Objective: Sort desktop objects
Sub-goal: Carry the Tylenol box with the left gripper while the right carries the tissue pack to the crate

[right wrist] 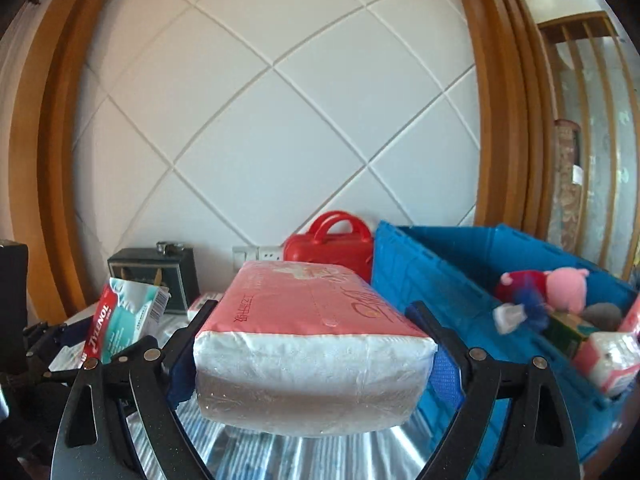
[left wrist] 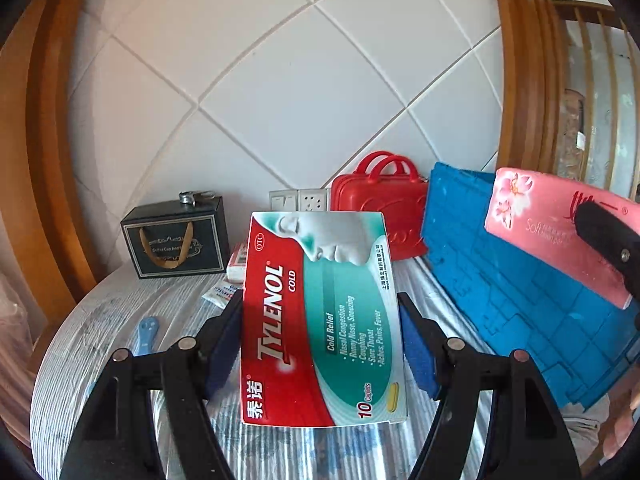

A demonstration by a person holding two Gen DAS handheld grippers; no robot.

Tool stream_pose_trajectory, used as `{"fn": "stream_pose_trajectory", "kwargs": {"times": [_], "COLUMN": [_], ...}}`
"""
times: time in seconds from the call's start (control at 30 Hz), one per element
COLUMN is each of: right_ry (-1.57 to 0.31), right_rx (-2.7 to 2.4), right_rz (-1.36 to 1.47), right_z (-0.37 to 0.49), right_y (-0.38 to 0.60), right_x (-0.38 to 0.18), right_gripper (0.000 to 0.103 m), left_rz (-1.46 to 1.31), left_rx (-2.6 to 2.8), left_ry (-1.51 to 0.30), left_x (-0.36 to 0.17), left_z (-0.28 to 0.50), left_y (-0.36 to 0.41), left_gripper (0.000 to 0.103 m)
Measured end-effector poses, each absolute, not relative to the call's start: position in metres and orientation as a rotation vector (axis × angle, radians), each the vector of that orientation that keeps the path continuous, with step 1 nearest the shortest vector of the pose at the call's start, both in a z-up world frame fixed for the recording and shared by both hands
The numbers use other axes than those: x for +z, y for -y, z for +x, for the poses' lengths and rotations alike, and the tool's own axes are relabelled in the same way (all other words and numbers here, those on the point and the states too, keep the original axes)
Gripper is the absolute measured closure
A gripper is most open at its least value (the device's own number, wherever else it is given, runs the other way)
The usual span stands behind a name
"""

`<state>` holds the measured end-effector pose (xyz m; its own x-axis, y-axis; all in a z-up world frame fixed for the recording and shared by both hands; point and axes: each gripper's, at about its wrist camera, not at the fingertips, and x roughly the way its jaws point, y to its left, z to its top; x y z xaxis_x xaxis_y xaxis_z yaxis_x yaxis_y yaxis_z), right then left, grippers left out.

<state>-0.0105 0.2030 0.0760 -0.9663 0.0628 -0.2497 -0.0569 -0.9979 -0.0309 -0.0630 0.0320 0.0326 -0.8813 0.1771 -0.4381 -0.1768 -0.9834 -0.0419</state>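
Two hand-held grippers, both loaded. Left hand-held gripper (left wrist: pixel 320 344) clamps Tylenol box (left wrist: pixel 320 320) at frame ctr, above striped surface (left wrist: pixel 120 308). Right hand-held gripper (right wrist: pixel 312 344) grips pink tissue pack (right wrist: pixel 312 336), lower ctr, just left of blue crate (right wrist: pixel 440 276) w/ plush toys (right wrist: pixel 552 288).
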Motion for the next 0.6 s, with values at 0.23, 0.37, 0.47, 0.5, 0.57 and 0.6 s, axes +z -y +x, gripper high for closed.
{"fn": "stream_pose_trajectory", "kwargs": {"times": [0.23,0.37,0.47,0.5,0.57,0.6], "right_ry": [0.014,0.026,0.047,0.036,0.007,-0.005], "right_rx": [3.023,3.008,2.962,2.948,2.924,2.912], "right_rz": [-0.134,-0.073,-0.094,-0.110,-0.158,-0.189], "right_z": [0.050,0.075,0.083,0.083,0.079,0.073], "right_y": [-0.282,-0.361,-0.429,-0.453,-0.499,-0.518], "right_x": [0.125,0.140,0.144,0.144,0.137,0.134], "right_gripper": [0.011,0.011,0.011,0.011,0.011,0.011], "left_rz": [-0.466,-0.383,-0.390,-0.399,-0.428,-0.449], "left_rx": [2.859,2.824,2.768,2.755,2.734,2.725], "left_ry": [-0.012,0.011,0.009,0.002,-0.012,-0.026], "left_x": [0.080,0.103,0.114,0.116,0.119,0.119], "left_z": [-0.021,0.000,0.005,0.005,0.004,0.004], "left_y": [-0.123,-0.207,-0.273,-0.293,-0.331,-0.347], "left_gripper": [0.032,0.032,0.032,0.032,0.032,0.032]}}
